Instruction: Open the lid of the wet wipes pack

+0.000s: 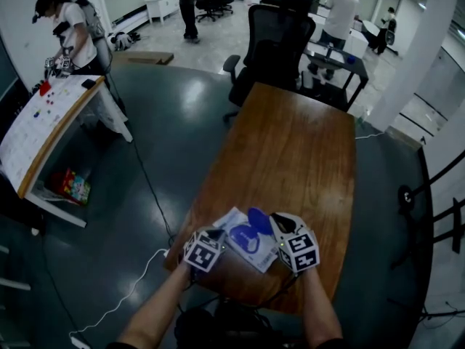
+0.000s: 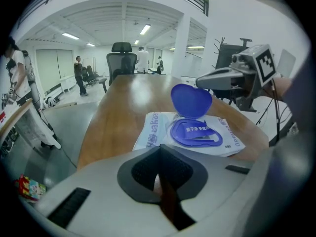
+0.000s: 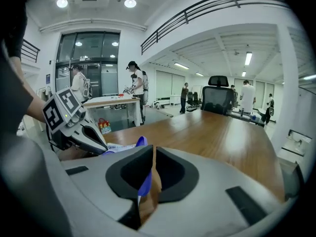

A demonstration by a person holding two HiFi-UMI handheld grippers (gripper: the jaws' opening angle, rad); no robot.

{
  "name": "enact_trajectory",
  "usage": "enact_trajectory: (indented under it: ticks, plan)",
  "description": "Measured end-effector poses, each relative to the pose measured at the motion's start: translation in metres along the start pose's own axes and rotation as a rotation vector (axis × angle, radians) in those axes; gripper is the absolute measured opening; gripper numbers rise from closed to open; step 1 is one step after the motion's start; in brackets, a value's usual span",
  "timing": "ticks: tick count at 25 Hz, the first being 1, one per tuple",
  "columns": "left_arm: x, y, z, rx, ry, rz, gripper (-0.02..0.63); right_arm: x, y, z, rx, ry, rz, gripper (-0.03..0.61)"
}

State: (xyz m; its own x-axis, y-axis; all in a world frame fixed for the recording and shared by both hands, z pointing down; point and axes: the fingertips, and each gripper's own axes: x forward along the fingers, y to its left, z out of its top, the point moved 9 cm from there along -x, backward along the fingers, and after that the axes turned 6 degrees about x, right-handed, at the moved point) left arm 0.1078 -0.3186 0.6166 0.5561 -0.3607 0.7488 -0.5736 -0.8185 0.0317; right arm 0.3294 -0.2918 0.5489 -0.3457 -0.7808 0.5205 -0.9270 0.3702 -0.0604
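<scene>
Wet wipes pack (image 2: pixel 154 127): lies flat on the desk (image 1: pixel 290 144), close to its near edge, between the two tools
Long axis of pack: roughly along the desk's near edge, slightly slanted; one short end towards each tool
Lid (image 2: pixel 191 100): blue, already lifted off its seat; it stands nearly upright on the side of the blue ring (image 2: pixel 195 135) that faces the desk's far edge, where the hinge appears to be
Right tool (image 3: pixel 154 154): pressed together on the lid's rim; a blue sliver of the lid shows between the pads in the right gripper view, and the tips reach the lid from the pack's right end
Left tool (image 2: pixel 160 154): pressed together, with no part of the pack visible between the pads; its tips sit at the pack's left end, the pack lying straight ahead of it towards the desk's far edge; whether it bears down on the pack cannot be told
Nearer hand: the right, which already has the lid; the left is well placed to steady the pack
Governing relation: the lid lies ahead of and to the left of the right tool, hinge line parallel to the pack's long axis
Judged next move: carry the lid's free rim further over the hinge towards the desk's far edge, or let go if it stays up; the pack may lift if not held down
</scene>
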Motion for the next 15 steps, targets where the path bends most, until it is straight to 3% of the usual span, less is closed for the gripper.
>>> enact_trajectory:
  ticks: [9,15]
  plan:
    - [-0.017,0.001,0.003,-0.031,-0.03,0.026,0.005,0.016,-0.021,-0.017,0.054,0.025,-0.047,0.012]
    - [-0.04,-0.006,0.012,-0.036,-0.103,0.038,0.005,0.019,-0.014,-0.02,0.032,0.013,-0.121,0.012]
